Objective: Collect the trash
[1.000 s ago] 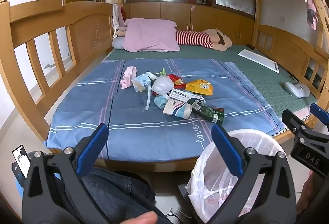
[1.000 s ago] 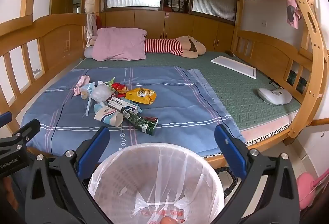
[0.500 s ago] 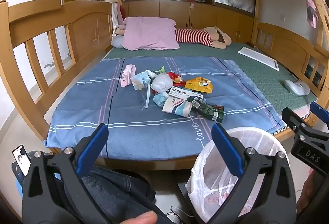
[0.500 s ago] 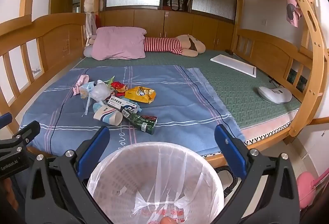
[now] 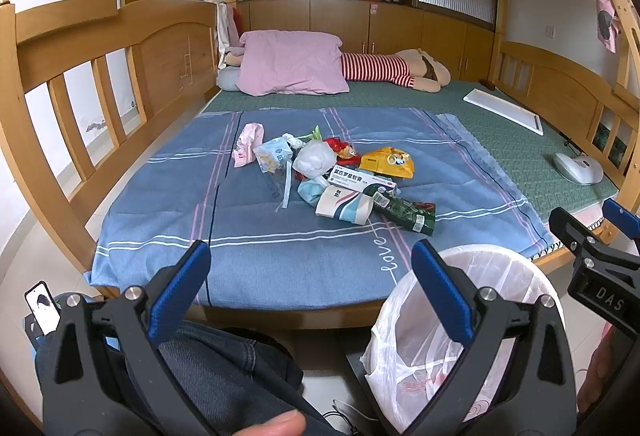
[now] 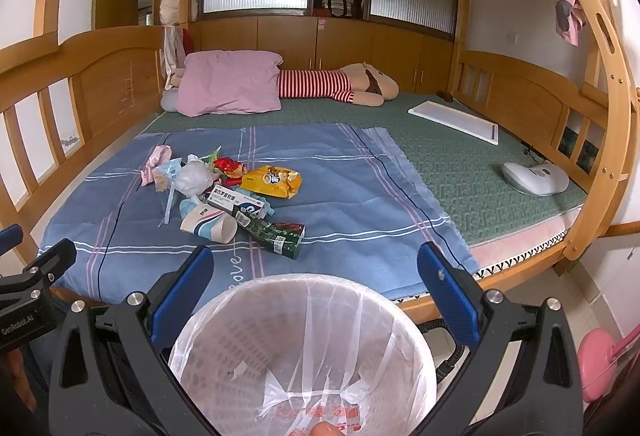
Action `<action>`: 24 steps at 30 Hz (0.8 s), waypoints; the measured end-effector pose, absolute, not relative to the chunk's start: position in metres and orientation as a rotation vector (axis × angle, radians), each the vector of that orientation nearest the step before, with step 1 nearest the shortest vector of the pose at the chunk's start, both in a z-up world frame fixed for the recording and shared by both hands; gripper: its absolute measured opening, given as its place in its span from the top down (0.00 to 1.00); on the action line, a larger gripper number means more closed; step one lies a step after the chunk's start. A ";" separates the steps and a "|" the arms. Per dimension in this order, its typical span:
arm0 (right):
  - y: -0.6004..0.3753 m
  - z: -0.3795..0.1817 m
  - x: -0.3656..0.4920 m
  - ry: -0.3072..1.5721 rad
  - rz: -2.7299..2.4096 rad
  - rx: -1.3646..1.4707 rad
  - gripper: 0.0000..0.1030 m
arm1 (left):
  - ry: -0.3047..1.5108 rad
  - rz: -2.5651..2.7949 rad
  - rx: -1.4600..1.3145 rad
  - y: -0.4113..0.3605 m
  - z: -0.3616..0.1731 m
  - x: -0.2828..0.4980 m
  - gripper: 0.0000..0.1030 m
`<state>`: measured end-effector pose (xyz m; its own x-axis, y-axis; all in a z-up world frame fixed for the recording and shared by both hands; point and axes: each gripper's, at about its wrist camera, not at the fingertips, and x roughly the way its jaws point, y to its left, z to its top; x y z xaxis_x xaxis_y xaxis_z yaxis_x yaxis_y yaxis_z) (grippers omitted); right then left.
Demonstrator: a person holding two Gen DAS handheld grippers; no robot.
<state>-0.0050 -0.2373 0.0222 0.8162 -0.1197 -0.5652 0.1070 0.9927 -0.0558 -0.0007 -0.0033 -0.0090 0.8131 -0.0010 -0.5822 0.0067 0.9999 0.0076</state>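
Observation:
A pile of trash lies on the blue blanket [image 5: 280, 236]: a paper cup [image 5: 345, 205], a green wrapper [image 5: 405, 211], a yellow snack bag [image 5: 387, 162], a medicine box [image 5: 360, 180], a white crumpled bag [image 5: 314, 159] and a pink wrapper [image 5: 248, 143]. The cup also shows in the right wrist view [image 6: 208, 223]. A white bin with a plastic liner [image 6: 304, 348] stands on the floor before the bed, also in the left wrist view [image 5: 460, 332]. My left gripper [image 5: 310, 278] is open and empty before the bed's edge. My right gripper [image 6: 316, 284] is open and empty above the bin.
A pink pillow [image 5: 292, 66] and a striped plush toy [image 5: 392, 70] lie at the bed's far end. A white board [image 5: 504, 110] and a white device [image 5: 578, 167] lie on the green mat at right. Wooden rails [image 5: 80, 84] enclose the bed. The person's leg [image 5: 224, 364] is below.
Both grippers have drifted slightly nearer the bed. The jaws have stayed open and the trash has not moved.

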 end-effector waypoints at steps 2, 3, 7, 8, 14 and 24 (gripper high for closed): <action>-0.237 0.022 -0.005 0.604 -0.121 -0.020 0.03 | 0.622 -0.004 0.009 -0.003 -0.010 -0.002 0.03; -0.237 0.022 -0.005 0.604 -0.121 -0.021 0.03 | 0.622 -0.004 0.009 -0.003 -0.010 -0.002 0.03; -0.237 0.022 -0.005 0.604 -0.122 -0.020 0.03 | 0.621 -0.003 0.009 -0.004 -0.010 -0.003 0.03; -0.237 0.022 -0.005 0.604 -0.122 -0.019 0.03 | 0.622 -0.002 0.009 -0.004 -0.009 0.000 0.03; -0.236 0.019 -0.004 0.603 -0.124 -0.014 0.03 | 0.623 -0.004 0.009 -0.003 -0.009 0.000 0.03; -0.238 0.020 -0.005 0.601 -0.124 -0.011 0.03 | 0.618 -0.005 0.008 -0.010 -0.013 -0.005 0.03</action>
<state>-0.0046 -0.2380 0.0199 0.8178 -0.1195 -0.5629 0.1132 0.9925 -0.0463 -0.0048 -0.0103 -0.0130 0.8149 -0.0020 -0.5795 0.0068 1.0000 0.0062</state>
